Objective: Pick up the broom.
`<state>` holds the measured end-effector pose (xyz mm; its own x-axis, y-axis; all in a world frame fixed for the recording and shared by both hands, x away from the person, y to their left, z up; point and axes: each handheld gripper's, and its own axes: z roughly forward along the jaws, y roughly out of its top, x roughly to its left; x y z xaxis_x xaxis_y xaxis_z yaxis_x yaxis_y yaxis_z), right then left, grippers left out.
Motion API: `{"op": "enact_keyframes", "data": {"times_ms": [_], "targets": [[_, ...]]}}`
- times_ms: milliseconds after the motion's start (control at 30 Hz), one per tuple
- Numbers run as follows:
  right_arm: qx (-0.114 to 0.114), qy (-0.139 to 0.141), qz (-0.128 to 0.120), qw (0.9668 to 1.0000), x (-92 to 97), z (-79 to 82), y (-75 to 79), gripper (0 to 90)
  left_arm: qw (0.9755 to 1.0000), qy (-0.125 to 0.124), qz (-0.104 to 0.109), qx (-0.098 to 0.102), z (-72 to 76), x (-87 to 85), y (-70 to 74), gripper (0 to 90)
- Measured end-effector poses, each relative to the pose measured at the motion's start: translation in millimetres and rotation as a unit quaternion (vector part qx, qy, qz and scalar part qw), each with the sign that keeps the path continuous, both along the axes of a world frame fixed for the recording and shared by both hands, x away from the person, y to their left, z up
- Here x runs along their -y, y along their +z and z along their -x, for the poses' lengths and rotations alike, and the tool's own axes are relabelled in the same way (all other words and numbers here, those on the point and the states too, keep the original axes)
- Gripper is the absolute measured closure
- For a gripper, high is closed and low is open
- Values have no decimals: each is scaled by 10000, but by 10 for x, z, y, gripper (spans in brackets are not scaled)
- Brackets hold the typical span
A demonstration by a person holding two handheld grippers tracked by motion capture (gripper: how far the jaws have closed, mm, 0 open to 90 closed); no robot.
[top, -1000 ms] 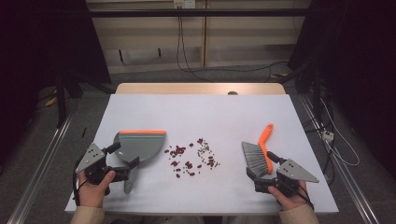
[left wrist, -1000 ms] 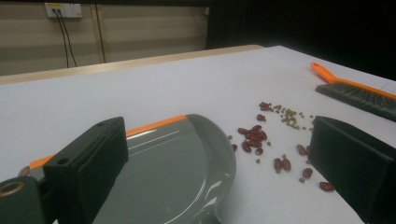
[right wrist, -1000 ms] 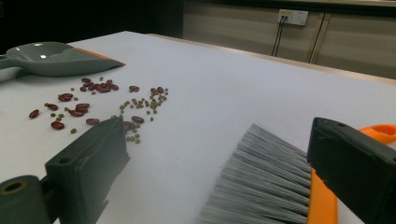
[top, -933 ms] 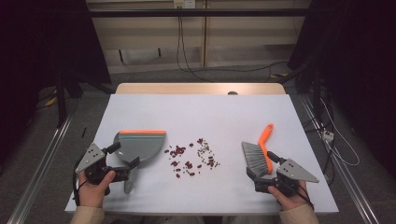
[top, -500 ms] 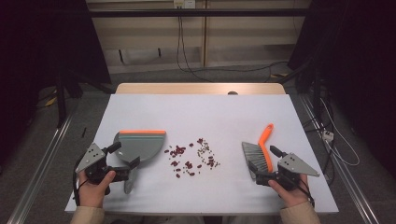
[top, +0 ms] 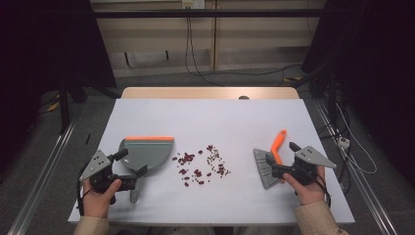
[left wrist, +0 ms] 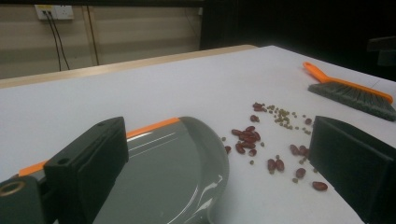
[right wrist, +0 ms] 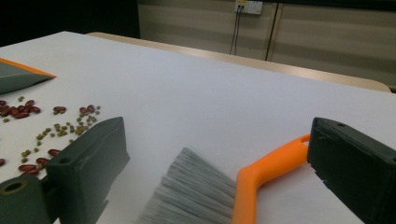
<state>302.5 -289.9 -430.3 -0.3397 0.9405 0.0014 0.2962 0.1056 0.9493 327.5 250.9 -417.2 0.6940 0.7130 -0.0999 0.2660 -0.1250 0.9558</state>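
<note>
Lying left of the scattered beans (top: 200,166), the grey dustpan (top: 144,152) is straddled by the left gripper's (top: 131,169) spread jaws; right of them, the orange-handled brush (top: 272,157) is framed, ungrasped, by the open-jawed right gripper (top: 288,159).

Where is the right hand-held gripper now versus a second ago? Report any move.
Yes. The right hand-held gripper edged forward, closer to the orange-handled grey-bristled plastic brush, which stayed put.

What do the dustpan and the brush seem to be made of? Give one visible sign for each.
Dustpan: probably hard grey plastic with a glossy finish, since light streaks reflect off its pan; the orange lip looks softer, perhaps rubber.
Brush: smooth orange handle, likely moulded plastic; fine grey bristles, probably synthetic fibre, fanned in separate strands.
</note>
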Motion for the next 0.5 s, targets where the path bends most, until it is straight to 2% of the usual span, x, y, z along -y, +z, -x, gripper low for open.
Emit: {"op": "enact_keyframes", "data": {"times_ms": [133, 233, 267, 400, 500], "targets": [[-139, -113, 127, 9998, 15, -99, -7, 50, 10000, -21, -4, -12, -2, 0, -7, 48], [-257, -208, 124, 9994, 27, -157, -9, 50, 10000, -22, 22, -28, 2, 9, -9, 48], [-366, -335, 184, 9986, 37, -211, -13, 48, 10000, -25, 23, -28, 3, 9, -10, 48], [-494, -507, 231, 9972, 57, -305, -27, 49, 10000, -41, 31, -27, 5, 4, -9, 48], [-748, -692, 267, 9944, 89, -426, -59, 56, 10000, -50, 37, -35, 4, 1, -9, 49]]}}
